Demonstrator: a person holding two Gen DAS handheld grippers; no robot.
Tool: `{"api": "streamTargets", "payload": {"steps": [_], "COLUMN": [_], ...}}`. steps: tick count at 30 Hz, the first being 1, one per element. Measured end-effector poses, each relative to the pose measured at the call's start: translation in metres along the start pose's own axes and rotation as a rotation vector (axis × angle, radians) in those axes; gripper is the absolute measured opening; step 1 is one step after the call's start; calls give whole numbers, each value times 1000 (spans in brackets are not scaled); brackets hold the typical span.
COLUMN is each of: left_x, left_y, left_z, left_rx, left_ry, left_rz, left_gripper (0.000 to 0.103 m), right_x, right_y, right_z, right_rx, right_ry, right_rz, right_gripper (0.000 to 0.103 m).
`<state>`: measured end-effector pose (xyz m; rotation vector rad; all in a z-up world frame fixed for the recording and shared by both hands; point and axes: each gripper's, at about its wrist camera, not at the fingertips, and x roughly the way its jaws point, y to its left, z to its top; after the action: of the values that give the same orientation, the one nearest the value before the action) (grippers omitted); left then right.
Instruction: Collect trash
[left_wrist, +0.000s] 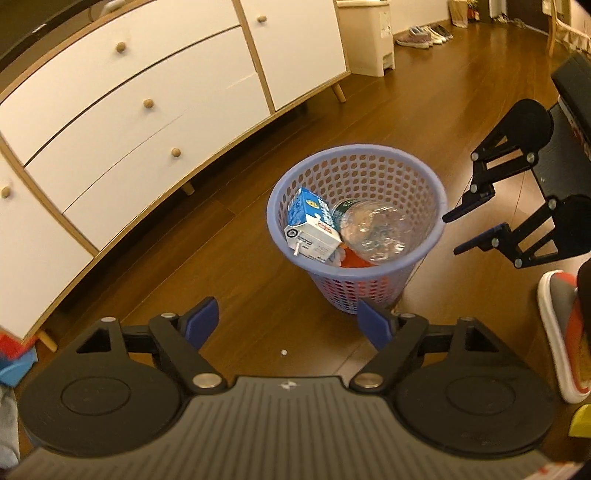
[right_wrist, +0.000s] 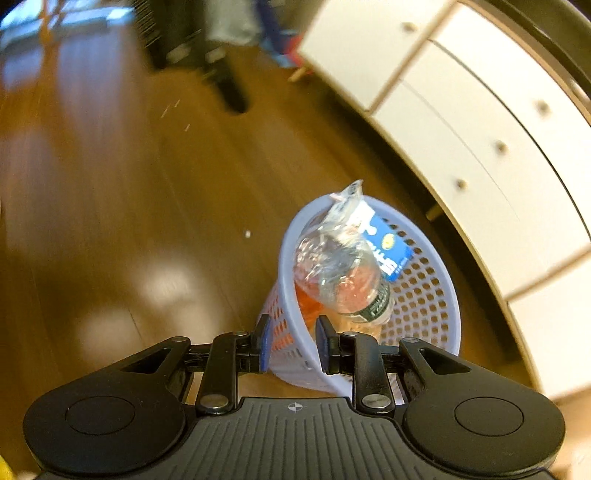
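Two grippers up, both empty. My left gripper has its jaws wide open, hovering over the wood floor short of the basket. Blue basket stands on the floor near the white dresser, holding a milk carton and crushed bottle. My right gripper sits just beside the basket rim, jaws partly open.

A glossy brown wooden floor fills most of both views. A white dresser with light wood trim, round wooden knobs and short angled legs spans the left view's upper left. Beyond it stands a cream cabinet, perhaps a bin, and shoes line the top-edge wall.
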<state>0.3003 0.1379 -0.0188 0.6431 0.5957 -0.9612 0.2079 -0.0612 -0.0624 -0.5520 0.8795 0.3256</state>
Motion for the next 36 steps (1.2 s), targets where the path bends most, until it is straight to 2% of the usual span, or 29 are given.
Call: {"api": "streamTargets", "payload": {"steps": [9,18,25,30,36], "left_x": [-59,-103,-120,-125,-131], "left_y": [-35,-82,-114,-136,-153], "left_z": [1,8,3,-8,-22], "left_rx": [-129,-188,-233,-259,-343], "left_ry": [-47,-96,-103,-97,-91], "left_rz": [41,20,9,63,71], "left_gripper": [88,93,96,98,98], "right_x": [-64,-126,-161,-175,-184], "right_y": [6,14,21,29,48], "right_z": [7,-24,-43,-50,-56], "right_rx": [467,837,931,966,972], "right_ry": [-49,-84,-111,-146,-146], "right_rz": [-45,-14,-37,-25,-17], "right_gripper": [21,21,21,21,21]}}
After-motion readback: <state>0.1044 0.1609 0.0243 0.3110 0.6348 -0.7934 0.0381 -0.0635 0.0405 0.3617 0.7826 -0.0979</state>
